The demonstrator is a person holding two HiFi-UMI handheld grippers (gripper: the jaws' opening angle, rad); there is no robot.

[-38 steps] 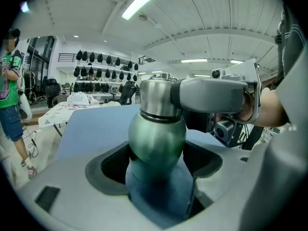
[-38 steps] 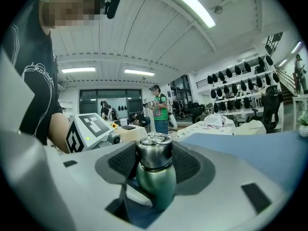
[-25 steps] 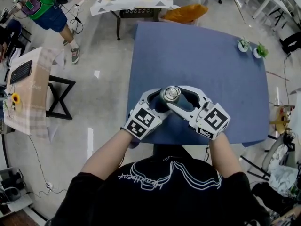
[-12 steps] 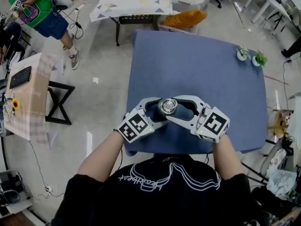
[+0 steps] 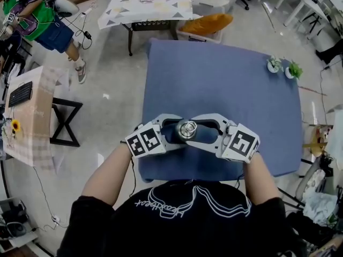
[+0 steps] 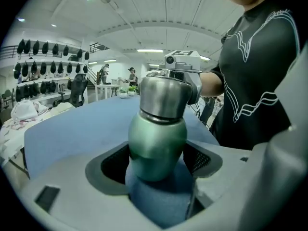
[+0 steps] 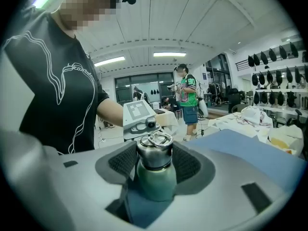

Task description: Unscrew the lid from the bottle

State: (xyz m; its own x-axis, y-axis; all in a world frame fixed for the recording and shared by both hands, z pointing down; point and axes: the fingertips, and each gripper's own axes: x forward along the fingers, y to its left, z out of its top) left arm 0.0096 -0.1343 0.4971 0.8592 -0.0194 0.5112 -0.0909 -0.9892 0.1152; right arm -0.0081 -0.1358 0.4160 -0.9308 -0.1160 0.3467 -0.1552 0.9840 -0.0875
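One upright bottle [image 6: 156,146], lid [image 7: 154,154] uppermost: left gripper [image 5: 177,131] pinches its body, right gripper [image 5: 197,129] pinches the lid

No legible text or numbers

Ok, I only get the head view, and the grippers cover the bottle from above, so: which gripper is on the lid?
Observer: The right gripper. Its jaws press the steel lid from both sides.
Operator: And the other one?
Observer: The left gripper clamps the bottle on its green body, below the lid.
Operator: Is the lid off?
Observer: No, it sits on the bottle's neck.
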